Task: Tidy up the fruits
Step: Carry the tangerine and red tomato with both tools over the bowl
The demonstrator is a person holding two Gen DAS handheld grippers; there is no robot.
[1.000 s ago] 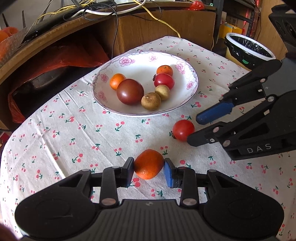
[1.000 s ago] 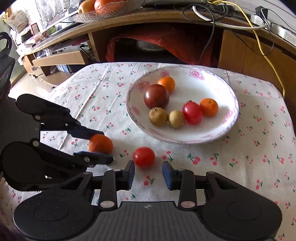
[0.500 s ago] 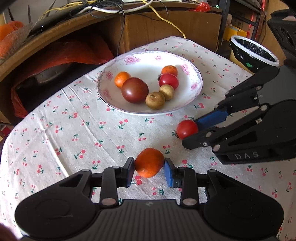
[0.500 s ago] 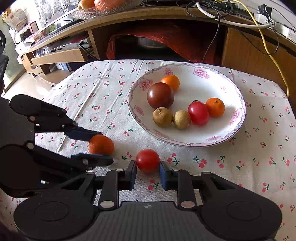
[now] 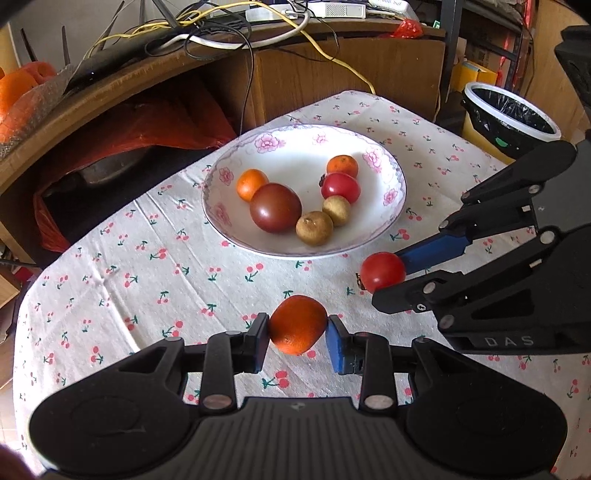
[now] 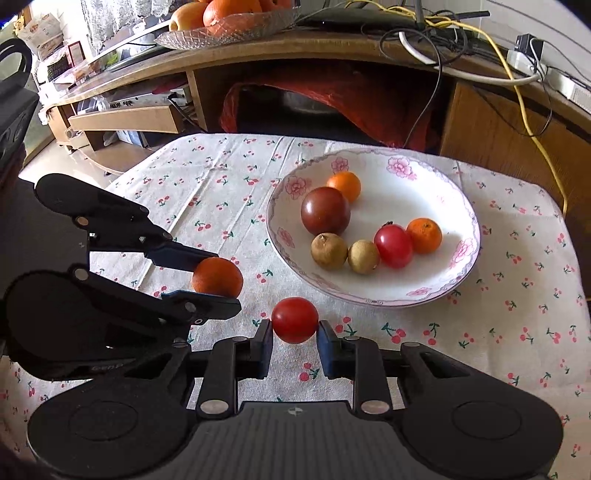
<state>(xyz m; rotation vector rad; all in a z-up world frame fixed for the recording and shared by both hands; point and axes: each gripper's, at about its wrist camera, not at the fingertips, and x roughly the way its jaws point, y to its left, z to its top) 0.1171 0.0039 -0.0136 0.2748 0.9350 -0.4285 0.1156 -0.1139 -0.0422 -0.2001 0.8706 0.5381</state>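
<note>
My left gripper (image 5: 297, 338) is shut on an orange mandarin (image 5: 297, 325), held just above the cherry-print tablecloth. The same mandarin (image 6: 217, 277) shows in the right wrist view between the left gripper's fingers. My right gripper (image 6: 294, 338) is shut on a small red tomato (image 6: 294, 319), seen from the side as the tomato (image 5: 382, 271) in the left wrist view. Beyond both stands a white flowered bowl (image 5: 384, 206) (image 6: 443, 280) holding several fruits: a dark tomato (image 5: 275, 208), two small oranges, a red tomato (image 5: 340, 186) and two brown fruits.
A wooden cabinet with cables and a red bag stands behind the table. A black-lined bin (image 5: 511, 120) is at the far right. A glass dish of oranges (image 6: 229, 22) sits on the shelf top. Bare tablecloth (image 5: 147, 258) lies left of the bowl.
The right gripper moved forward and closed on the red tomato. Both grippers have lifted and drawn back a little with their fruits.
</note>
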